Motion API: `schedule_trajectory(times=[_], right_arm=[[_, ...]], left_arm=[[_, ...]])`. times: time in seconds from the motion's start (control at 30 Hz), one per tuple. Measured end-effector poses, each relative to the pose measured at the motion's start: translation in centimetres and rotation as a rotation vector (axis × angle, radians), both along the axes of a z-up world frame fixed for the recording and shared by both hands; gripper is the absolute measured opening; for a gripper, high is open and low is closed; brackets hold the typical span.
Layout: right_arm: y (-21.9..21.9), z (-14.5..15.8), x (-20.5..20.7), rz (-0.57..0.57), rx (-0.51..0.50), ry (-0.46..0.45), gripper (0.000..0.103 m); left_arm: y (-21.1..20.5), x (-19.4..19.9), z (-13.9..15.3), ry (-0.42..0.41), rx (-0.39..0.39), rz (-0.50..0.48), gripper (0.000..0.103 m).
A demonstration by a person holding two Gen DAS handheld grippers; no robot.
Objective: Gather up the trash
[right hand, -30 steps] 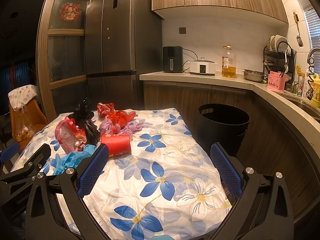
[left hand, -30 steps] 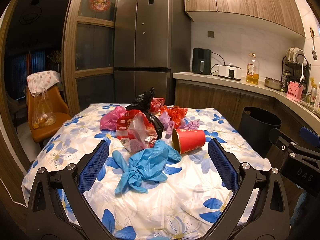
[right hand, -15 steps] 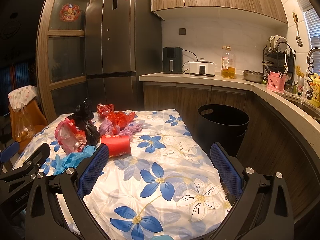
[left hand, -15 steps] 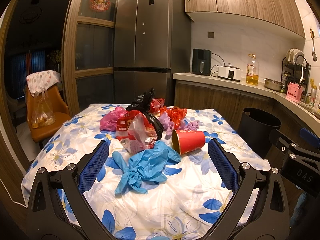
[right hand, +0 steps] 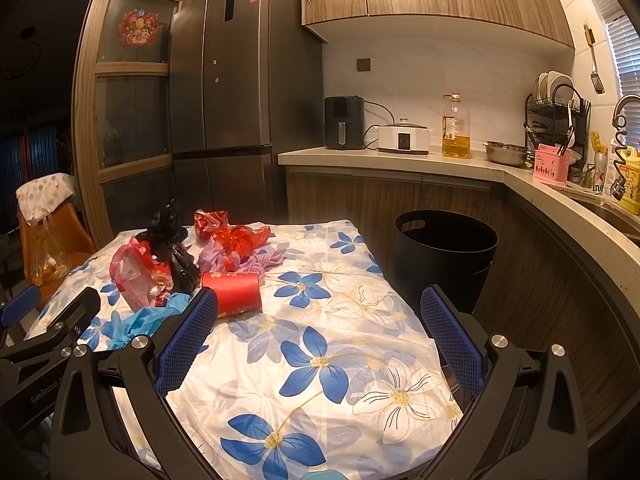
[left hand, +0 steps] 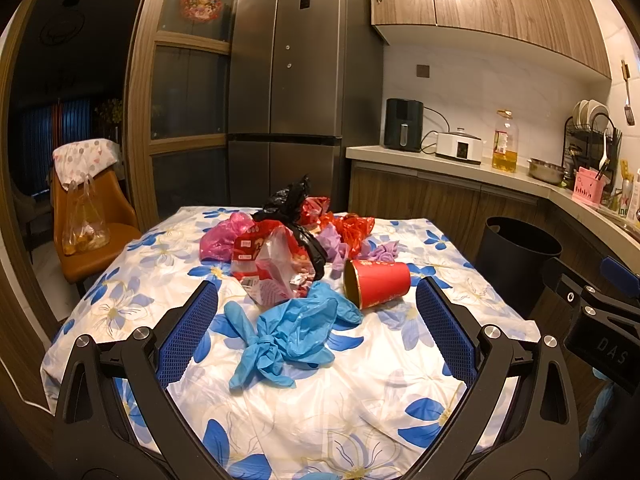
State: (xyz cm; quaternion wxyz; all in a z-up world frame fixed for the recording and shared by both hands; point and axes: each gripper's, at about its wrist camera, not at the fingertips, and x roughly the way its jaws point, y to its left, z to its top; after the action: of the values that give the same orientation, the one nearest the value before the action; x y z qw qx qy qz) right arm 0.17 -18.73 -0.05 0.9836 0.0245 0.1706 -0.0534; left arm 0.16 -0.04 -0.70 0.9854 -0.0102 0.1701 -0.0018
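Observation:
A pile of trash lies mid-table on a floral tablecloth [left hand: 320, 408]: crumpled blue gloves [left hand: 292, 332], a red paper cup [left hand: 378, 284] on its side, a red-and-clear snack bag [left hand: 276, 268], a black bag [left hand: 292, 204], pink and purple bags and red wrappers. My left gripper [left hand: 318, 332] is open and empty, hovering near the table's front edge with the gloves between its fingers' line of sight. My right gripper [right hand: 320, 336] is open and empty over the table's right part; the cup [right hand: 232, 292] lies by its left finger.
A black trash bin [right hand: 444, 248] stands on the floor right of the table, also in the left wrist view [left hand: 520, 256]. A kitchen counter [right hand: 400, 160] with appliances runs behind. An orange chair [left hand: 92, 240] with a plastic bag stands left. A fridge [left hand: 300, 100] is behind the table.

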Motion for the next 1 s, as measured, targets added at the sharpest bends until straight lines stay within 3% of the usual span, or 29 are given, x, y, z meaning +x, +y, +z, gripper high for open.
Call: schedule_trajectory(times=[1.0], right_arm=[[0.07,-0.60,0.14,0.013,0.011,-0.022,0.098]], left_arm=[[0.23,0.32,0.23,0.003,-0.021,-0.002,0.098]])
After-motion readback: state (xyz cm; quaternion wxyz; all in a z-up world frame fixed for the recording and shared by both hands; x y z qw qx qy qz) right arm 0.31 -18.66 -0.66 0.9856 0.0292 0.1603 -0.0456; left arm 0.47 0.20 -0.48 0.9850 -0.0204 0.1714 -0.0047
